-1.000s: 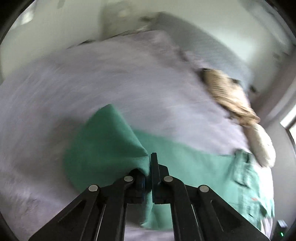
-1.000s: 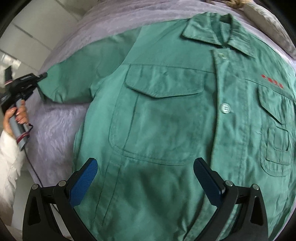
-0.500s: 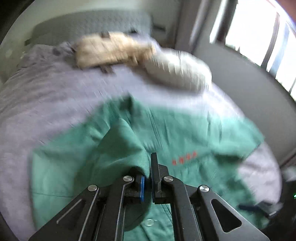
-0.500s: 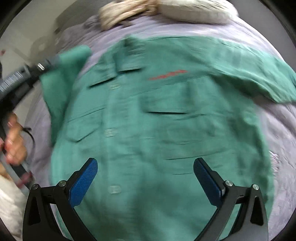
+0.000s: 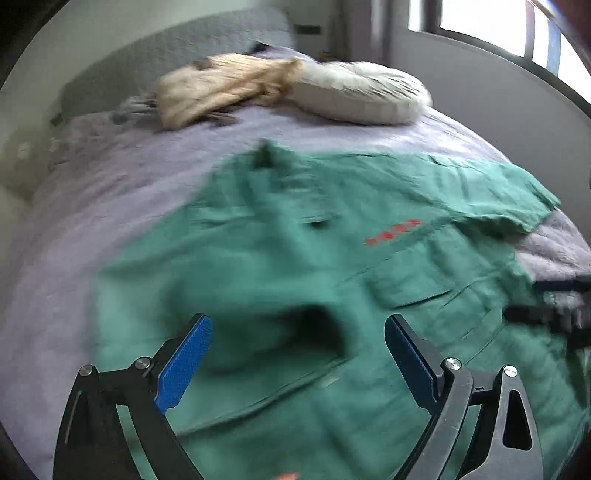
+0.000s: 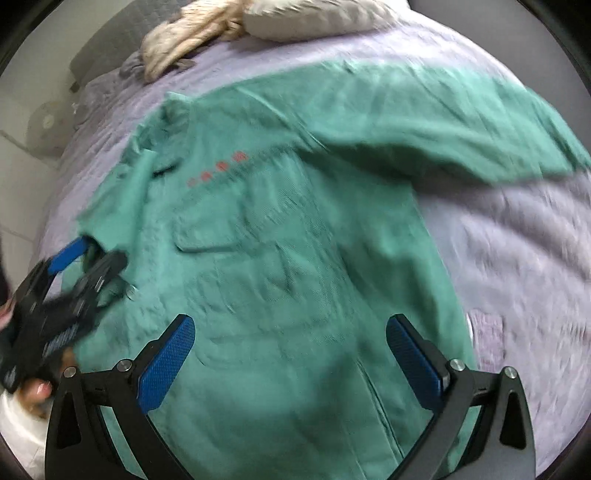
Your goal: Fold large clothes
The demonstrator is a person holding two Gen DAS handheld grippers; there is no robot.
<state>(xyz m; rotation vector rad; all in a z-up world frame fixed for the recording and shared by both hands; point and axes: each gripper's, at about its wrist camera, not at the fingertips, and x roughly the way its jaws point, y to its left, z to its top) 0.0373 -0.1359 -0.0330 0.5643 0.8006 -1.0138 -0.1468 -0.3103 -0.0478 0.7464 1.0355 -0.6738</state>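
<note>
A green button-up work shirt [image 5: 332,251] with red lettering lies front up on a lilac bed cover; it also shows in the right wrist view [image 6: 295,240]. Its left sleeve [image 5: 258,317] now lies folded over the shirt's front, blurred, just ahead of my left gripper [image 5: 297,362], which is open and empty above it. The other sleeve [image 6: 461,125] lies spread out to the right. My right gripper [image 6: 290,360] is open and empty above the shirt's lower front. The left gripper also shows in the right wrist view [image 6: 88,258], at the shirt's left edge.
The lilac bed cover [image 5: 110,192] spreads around the shirt. A beige garment [image 5: 221,85] and a white pillow [image 5: 354,92] lie at the head of the bed by a grey headboard [image 5: 166,59]. A window [image 5: 498,33] is at the back right.
My left gripper carried the left sleeve across onto the shirt's front, then opened and let it go. My right gripper stayed open and shifted toward the shirt's right side.
</note>
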